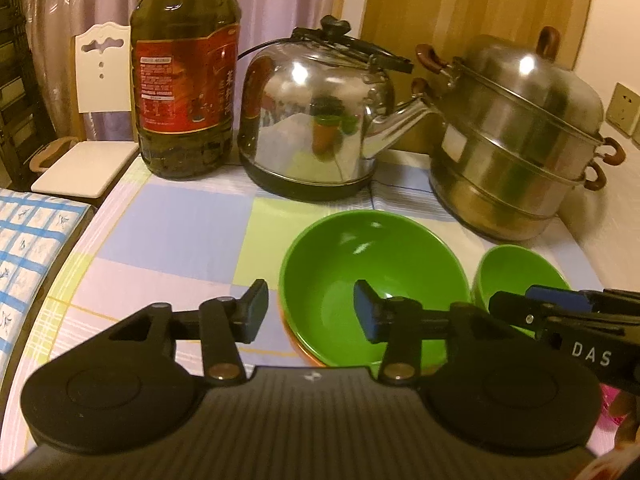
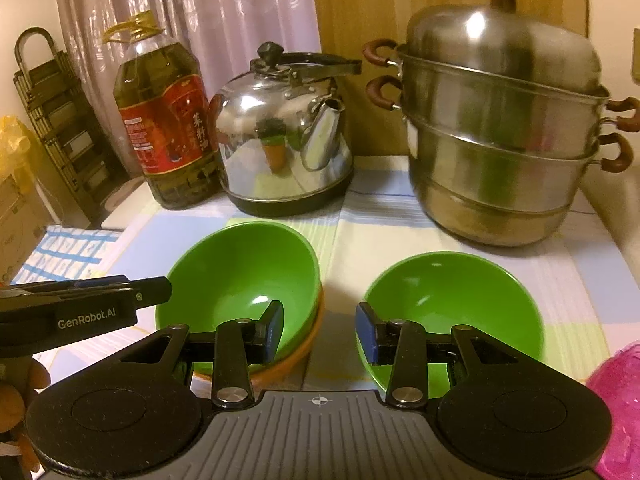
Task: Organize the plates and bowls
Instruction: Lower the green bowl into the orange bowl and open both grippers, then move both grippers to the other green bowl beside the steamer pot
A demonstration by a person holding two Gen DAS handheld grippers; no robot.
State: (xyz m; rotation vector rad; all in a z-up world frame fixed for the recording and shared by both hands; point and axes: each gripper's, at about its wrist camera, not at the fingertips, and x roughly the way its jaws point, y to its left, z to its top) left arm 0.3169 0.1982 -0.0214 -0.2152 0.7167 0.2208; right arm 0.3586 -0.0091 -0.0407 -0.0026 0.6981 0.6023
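Note:
A large green bowl (image 1: 372, 264) sits nested in an orange bowl (image 1: 298, 346) on the checked tablecloth. My left gripper (image 1: 312, 314) is open, its jaws straddling that bowl's near left rim without pressing on it. A second green bowl (image 2: 452, 308) stands alone to the right. My right gripper (image 2: 320, 332) is open over the bare strip of cloth between the two bowls, with nothing between its fingers. The nested green bowl (image 2: 240, 280) lies left of it. Each gripper shows in the other's view: the right gripper (image 1: 512, 306) and the left gripper (image 2: 160, 290).
Along the back stand an oil bottle (image 1: 184, 80), a steel kettle (image 1: 316, 120) and a stacked steel steamer pot (image 1: 520, 140). A pink object (image 2: 616, 400) lies at the near right. A white chair (image 1: 92, 120) and a blue checked cloth (image 1: 32, 248) are off the table's left edge.

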